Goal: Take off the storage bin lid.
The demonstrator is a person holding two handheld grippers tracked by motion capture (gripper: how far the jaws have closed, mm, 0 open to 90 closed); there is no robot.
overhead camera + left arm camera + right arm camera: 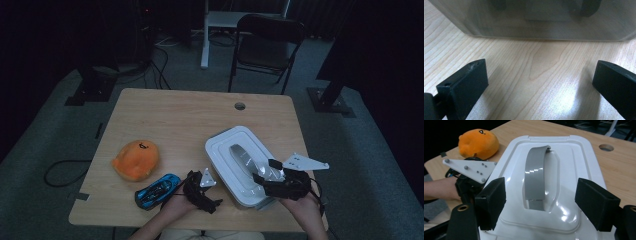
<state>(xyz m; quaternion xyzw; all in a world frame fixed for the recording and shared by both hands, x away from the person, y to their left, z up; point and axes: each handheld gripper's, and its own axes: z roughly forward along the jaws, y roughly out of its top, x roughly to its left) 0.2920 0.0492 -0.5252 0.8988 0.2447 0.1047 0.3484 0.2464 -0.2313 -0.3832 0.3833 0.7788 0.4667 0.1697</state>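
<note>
On the near right of the light wood surface (175, 112) sits the white plastic lidded box (222, 150), w/ a grey strap handle (535, 177) arching out of a recess in the lid's middle. My right fingers (547, 200) hover over the box's near end, one black pad each side of the handle's near foot, pads apart and not touching it, nothing gripped. In the high view my right hand (302, 202) comes in from the bottom edge at the box's near right corner, w/ the grey three-cornered plate on top.

My left fingers (540, 82) are wide open too, low over bare wood, nothing between them. Straight ahead of them is the box's frosted side wall (536, 27), near but not touched. In the high view my left hand (175, 205) sits just left of the box, at the near edge.

Blue toy car (157, 191) lies just left of my left hand, nose pointing far-right. Orange plush toy (136, 160) w/ a small black mark on top sits farther left and a bit farther back, close to the car but apart from it. Round cable hole (240, 106) is near the far edge. Black folding chair (265, 45) stands on the floor beyond the surface. Room is dim.
</note>
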